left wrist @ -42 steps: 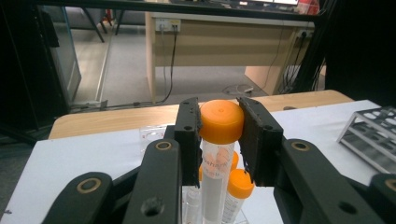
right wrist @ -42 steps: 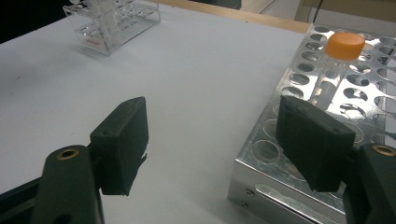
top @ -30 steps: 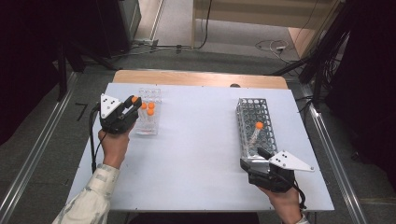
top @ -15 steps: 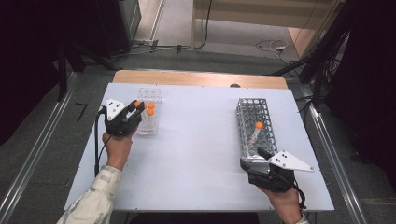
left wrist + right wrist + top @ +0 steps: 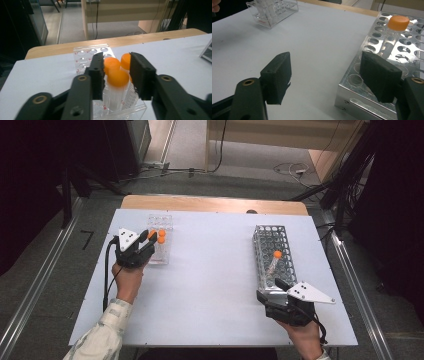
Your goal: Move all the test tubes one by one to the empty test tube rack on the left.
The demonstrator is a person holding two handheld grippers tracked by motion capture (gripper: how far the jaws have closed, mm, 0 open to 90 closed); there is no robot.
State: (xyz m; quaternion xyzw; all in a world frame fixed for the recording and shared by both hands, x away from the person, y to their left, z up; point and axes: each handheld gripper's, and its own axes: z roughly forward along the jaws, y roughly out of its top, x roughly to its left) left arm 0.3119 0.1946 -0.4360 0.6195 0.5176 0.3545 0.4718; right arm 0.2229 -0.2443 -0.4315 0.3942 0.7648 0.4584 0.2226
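The left gripper (image 5: 145, 240) sits at the near end of the clear tube rack (image 5: 160, 245), on the left part of the table (image 5: 210, 265). Three capped tubes (image 5: 117, 82) stand in that rack, and the nearest one is between this gripper's jaws. Empty holes lie behind them. The right gripper (image 5: 324, 75) is well apart, at the near end of the metal tube rack (image 5: 272, 257). One tube (image 5: 274, 262) stands tilted in that rack, just ahead of this gripper.

Bare table (image 5: 215, 275) lies open between clear rack (image 5: 161, 251) and metal rack (image 5: 260, 251).
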